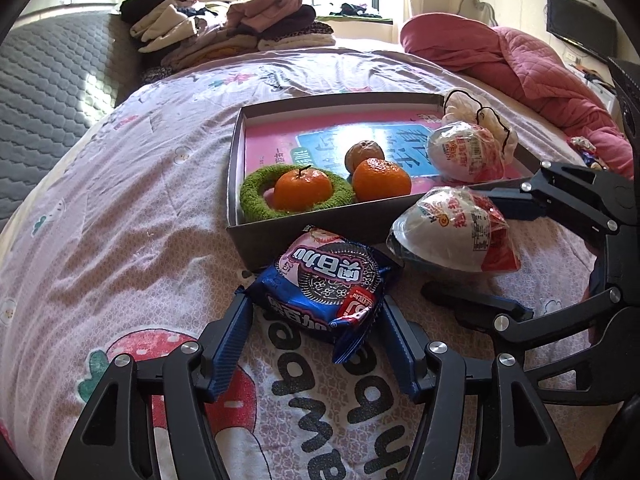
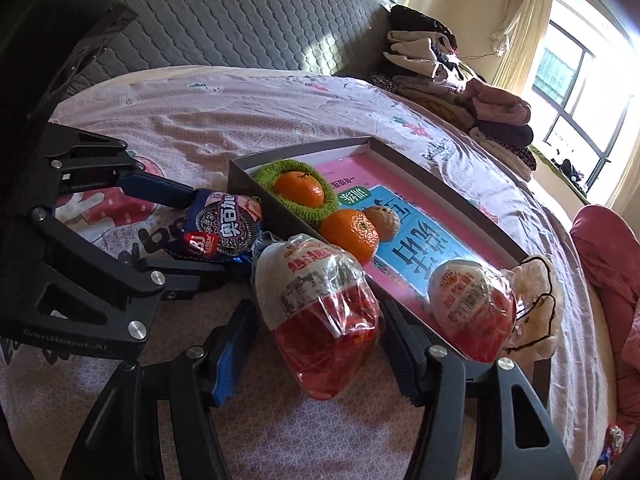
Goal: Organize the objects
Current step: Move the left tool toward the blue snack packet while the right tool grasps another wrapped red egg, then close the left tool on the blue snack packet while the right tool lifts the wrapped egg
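Pickup step: cookie pack (image 1: 326,280) lower centre is straddled by the unclenched left tongs (image 1: 316,344); wrapped egg (image 2: 320,312) is bracketed by the right tongs (image 2: 320,348), not visibly pinched. Squeezing is needed next, then the box (image 1: 240,168).

Cookie pack (image 1: 324,284) was glossy plastic film, crinkled at ends. Egg (image 2: 320,312) had shiny clear wrap, wrinkled, over smooth shell; 2nd egg (image 2: 472,312) same. Ring (image 1: 256,188) was fuzzy green knit. Oranges (image 1: 382,179) were dimpled, w/ slight sheen. Box (image 1: 280,236) was matt grey card, glossy printed sheet inside. Sheet (image 1: 120,220) was soft, creased cloth. Gripper (image 1: 316,344) was matt black w/ ribbed blue pads (image 1: 228,344) & bright metal screws.
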Demonstrator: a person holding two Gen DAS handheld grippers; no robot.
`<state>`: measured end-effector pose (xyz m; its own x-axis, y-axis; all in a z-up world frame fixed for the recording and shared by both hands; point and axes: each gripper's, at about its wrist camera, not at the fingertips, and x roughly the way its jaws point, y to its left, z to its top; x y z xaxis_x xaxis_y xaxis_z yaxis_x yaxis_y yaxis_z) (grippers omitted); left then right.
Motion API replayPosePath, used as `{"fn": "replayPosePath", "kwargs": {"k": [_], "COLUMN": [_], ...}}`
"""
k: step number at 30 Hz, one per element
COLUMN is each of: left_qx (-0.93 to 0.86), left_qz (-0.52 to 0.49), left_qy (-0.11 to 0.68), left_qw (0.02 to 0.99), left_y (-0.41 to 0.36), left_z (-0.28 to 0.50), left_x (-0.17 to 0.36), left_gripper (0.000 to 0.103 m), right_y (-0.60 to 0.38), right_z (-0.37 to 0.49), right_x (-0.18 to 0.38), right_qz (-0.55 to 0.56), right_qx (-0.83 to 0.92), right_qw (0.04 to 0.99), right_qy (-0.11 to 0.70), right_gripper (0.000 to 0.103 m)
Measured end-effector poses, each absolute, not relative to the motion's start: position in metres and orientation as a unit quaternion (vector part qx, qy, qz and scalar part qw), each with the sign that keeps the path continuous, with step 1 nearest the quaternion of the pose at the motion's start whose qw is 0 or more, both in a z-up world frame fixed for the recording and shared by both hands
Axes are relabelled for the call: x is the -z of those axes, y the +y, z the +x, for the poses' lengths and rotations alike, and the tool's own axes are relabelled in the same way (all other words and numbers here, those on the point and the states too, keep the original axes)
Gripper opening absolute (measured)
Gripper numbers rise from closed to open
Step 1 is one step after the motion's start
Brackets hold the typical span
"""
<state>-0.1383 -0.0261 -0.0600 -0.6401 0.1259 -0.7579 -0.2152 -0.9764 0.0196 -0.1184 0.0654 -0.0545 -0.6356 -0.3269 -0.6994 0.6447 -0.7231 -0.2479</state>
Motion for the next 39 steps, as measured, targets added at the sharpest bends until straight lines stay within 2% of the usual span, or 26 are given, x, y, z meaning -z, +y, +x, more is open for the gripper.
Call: {"fn": "replayPosePath", "kwargs": {"k": [11,19,27,39], "left_qx": [-0.901,-0.901,-0.902,-0.909], "left_qz": [-0.419,-0.418,-0.414,-0.395], "left_qy": [0.021,0.019,0.02,0.003], "left_qw": [0.113,0.118,0.123,0.129], "left_y": [-0.032,-0.032,-0.031,-0.037], "left_z": [-0.143,-0.142,-0.136,-0.124], "left_x": [0.064,0.063,0.06,0.046], "left_gripper": [0.068,0.062,0.052,0.047], "right_y": [0.074,0.082,0.092,0.112], "right_z": [-0.115,-0.114,-0.114,-0.113], "right_x": [0.045,0.04,0.036,0.015], "right_qz": [0.323,0.329,0.334,0.323], "right_qx": [0.876,0.88,0.884,0.896], "right_qw": [0.295,0.291,0.287,0.288], "right_qy": [0.204,0.181,0.155,0.103], "right_gripper": [0.054,0.054,0.054,0.054]}}
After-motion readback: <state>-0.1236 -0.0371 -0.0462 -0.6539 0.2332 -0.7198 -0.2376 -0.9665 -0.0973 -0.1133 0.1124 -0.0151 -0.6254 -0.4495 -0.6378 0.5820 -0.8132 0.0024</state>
